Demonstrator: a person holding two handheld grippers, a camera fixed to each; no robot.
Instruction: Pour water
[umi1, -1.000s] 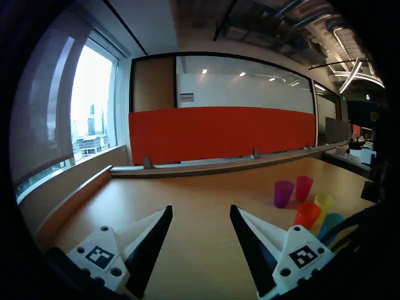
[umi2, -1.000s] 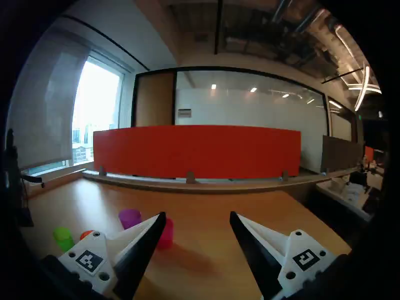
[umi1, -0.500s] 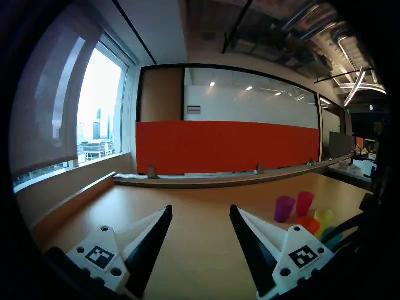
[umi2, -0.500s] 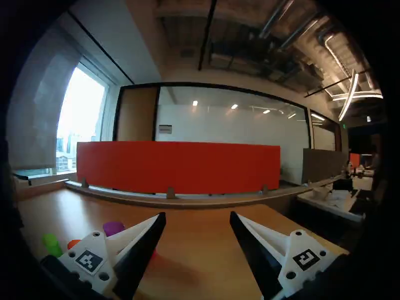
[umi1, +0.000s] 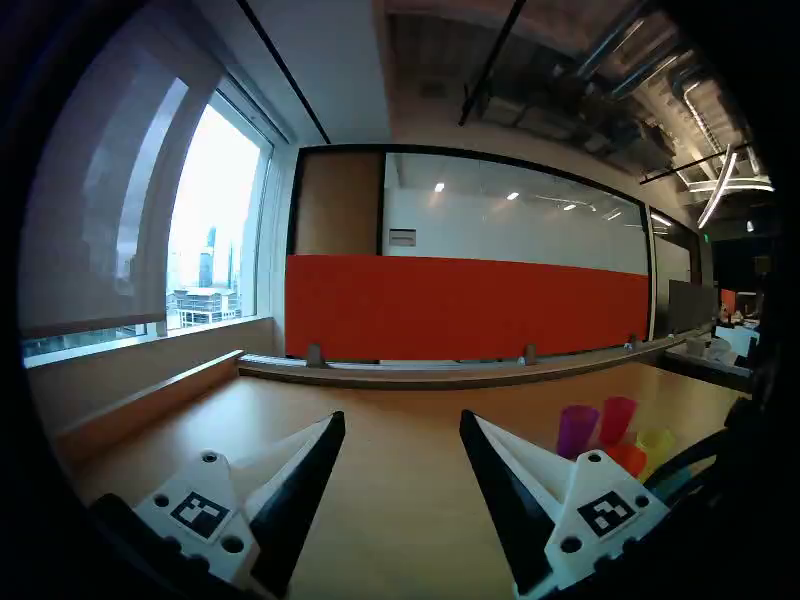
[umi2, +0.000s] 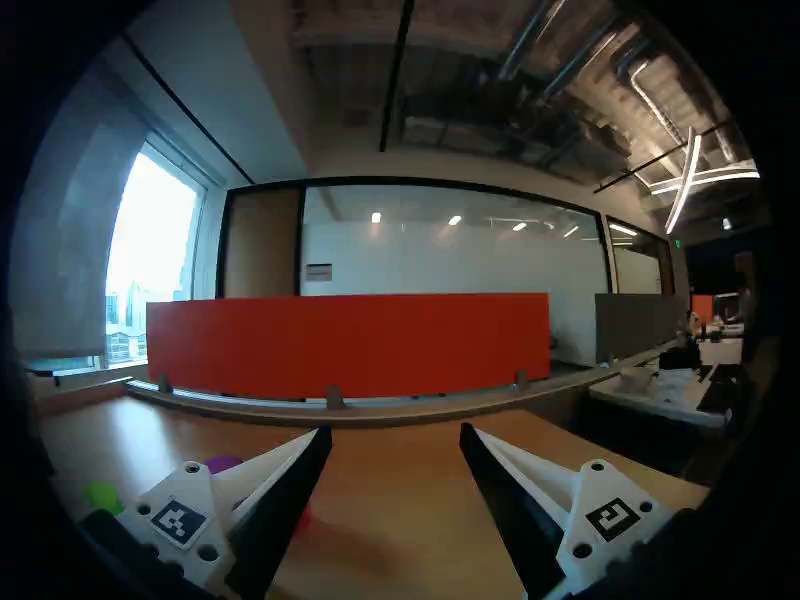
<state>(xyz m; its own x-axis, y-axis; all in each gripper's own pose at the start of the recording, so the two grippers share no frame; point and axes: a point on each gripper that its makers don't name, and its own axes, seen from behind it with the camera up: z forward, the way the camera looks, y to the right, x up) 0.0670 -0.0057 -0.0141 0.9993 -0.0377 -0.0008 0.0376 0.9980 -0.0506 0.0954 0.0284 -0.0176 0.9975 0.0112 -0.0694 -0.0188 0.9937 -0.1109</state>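
Observation:
Several coloured plastic cups stand in a cluster on the wooden table. In the left gripper view a purple cup (umi1: 575, 430), a pink cup (umi1: 617, 419), an orange cup (umi1: 629, 458) and a yellow cup (umi1: 656, 446) sit to the right, partly behind my right finger. My left gripper (umi1: 400, 430) is open over bare table with nothing between its fingers. In the right gripper view the purple cup (umi2: 222, 464) and a green cup (umi2: 101, 495) peek out at lower left behind the left finger. My right gripper (umi2: 396, 440) is open and holds nothing.
The wooden table (umi1: 400, 500) runs back to a red divider panel (umi1: 465, 305) on a raised ledge. A window sill (umi1: 140, 385) borders the left side. Another desk with items (umi2: 670, 385) lies beyond the table's right edge.
Both views have tilted upward, showing more ceiling and less table. The cups have slid lower in both views and are more hidden behind the fingers. Both grippers stay open.

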